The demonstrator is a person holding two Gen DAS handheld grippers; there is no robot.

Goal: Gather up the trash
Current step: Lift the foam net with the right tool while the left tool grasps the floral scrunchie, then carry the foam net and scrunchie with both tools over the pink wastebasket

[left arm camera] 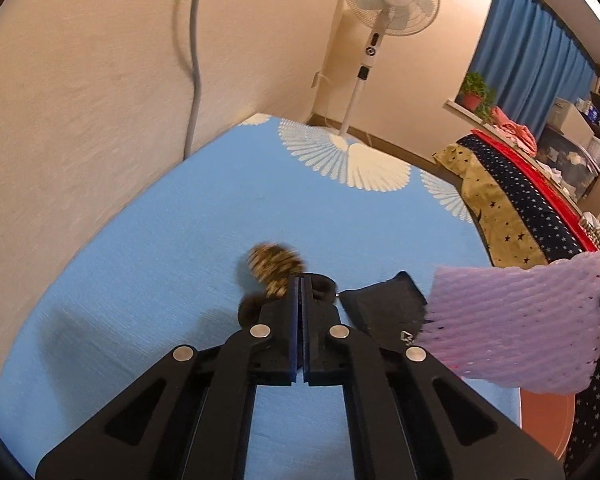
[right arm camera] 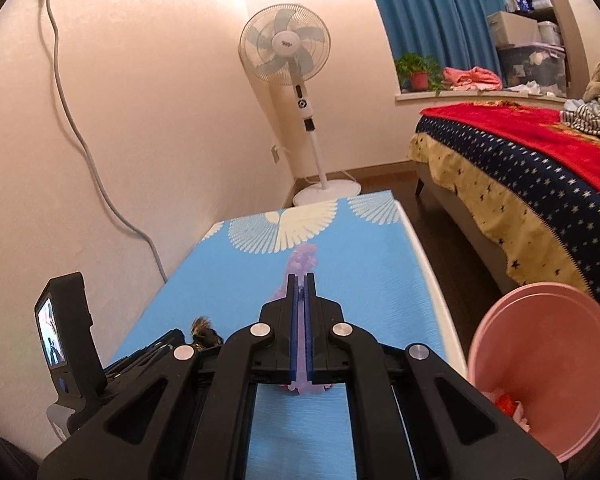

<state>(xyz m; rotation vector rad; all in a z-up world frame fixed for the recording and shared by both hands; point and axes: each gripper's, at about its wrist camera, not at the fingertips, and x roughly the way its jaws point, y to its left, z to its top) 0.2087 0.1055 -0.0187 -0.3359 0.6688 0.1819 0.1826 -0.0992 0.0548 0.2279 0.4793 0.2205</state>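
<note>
Left gripper (left arm camera: 301, 280) clenched, fingers together over the blue worktop (left arm camera: 160, 248); a blurred brown-and-gold tuft (left arm camera: 274, 266) sits at its tip, but whether it is pinched or just lying behind the fingers cannot be told. In the left wrist view, the purple foam net (left arm camera: 512, 328) hangs at 3 o'clock, off the worktop edge, with a dark flat object (left arm camera: 384, 312) lying just beside it at the gripper's right. Right gripper (right arm camera: 300, 280) grasping the same foam net (right arm camera: 302, 260), edge-on between its fingers, net sticking out past the tips and below the pads. Pink bin (right arm camera: 540, 364) at 4 o'clock of the right wrist view, on the floor beside the worktop, some crumpled scraps (right arm camera: 508, 404) inside. Tuft (right arm camera: 204, 332) shows at 9 o'clock there, next to a small lit screen (right arm camera: 52, 334). Standing fan (right arm camera: 286, 50) at 12 o'clock beyond the worktop's far end; bed (right arm camera: 540, 176) at 2 o'clock.
</note>
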